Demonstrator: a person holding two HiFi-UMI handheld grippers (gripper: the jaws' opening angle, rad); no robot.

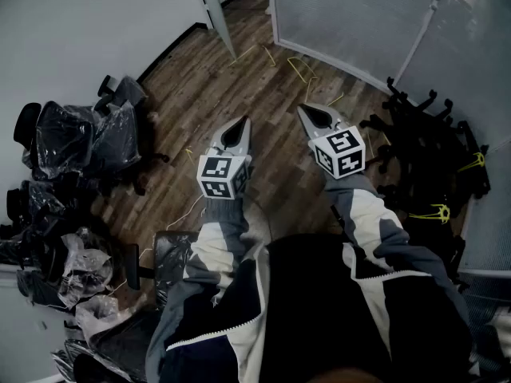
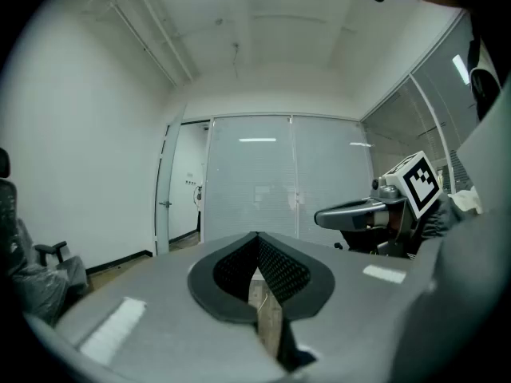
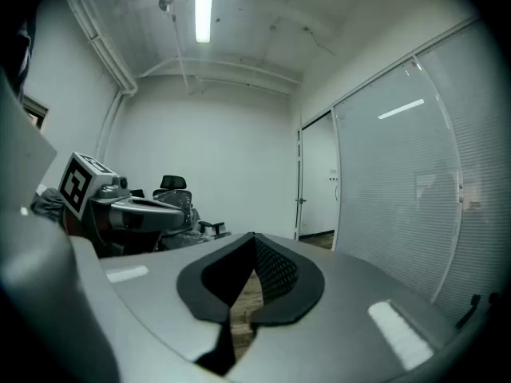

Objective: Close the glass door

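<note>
Left gripper (image 1: 243, 124) and right gripper (image 1: 306, 112) are both clenched and empty. The door (image 1: 215, 10) stands open at twelve o'clock. Loose yellow cords (image 1: 299, 67) lie on the floor between and could trip the approach.

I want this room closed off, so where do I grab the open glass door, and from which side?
Probably the small handle at mid-height on the glass door, which stands swung into the room, nearly edge-on to you. Come level from the room side with the left gripper, which seems nearer; its jaws are shut, so open them first.
</note>
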